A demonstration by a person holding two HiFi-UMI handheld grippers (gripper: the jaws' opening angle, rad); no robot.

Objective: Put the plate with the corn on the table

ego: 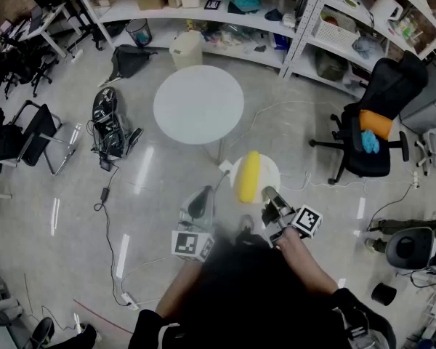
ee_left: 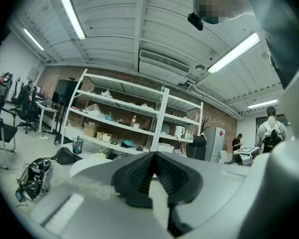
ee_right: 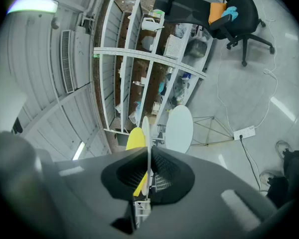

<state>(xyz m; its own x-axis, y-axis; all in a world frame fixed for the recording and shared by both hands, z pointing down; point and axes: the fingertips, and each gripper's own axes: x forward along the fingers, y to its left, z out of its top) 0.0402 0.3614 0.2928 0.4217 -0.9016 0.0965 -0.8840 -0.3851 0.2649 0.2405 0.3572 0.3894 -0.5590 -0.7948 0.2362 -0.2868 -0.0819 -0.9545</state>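
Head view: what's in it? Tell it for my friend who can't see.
Seen from above, the right tongs grip a white plate with yellow corn over the floor, short of a round white table. The left tongs are shut, empty.

corn (ego: 248,177) on plate (ego: 271,170), table (ego: 198,105) beyond

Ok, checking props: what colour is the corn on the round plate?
Yellow; the long corn cob on the white plate shows best in the head view.

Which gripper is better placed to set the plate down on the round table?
Right. The right gripper is clamped on the rim of the plate carrying the corn, with the table ahead. The left gripper is shut and empty.
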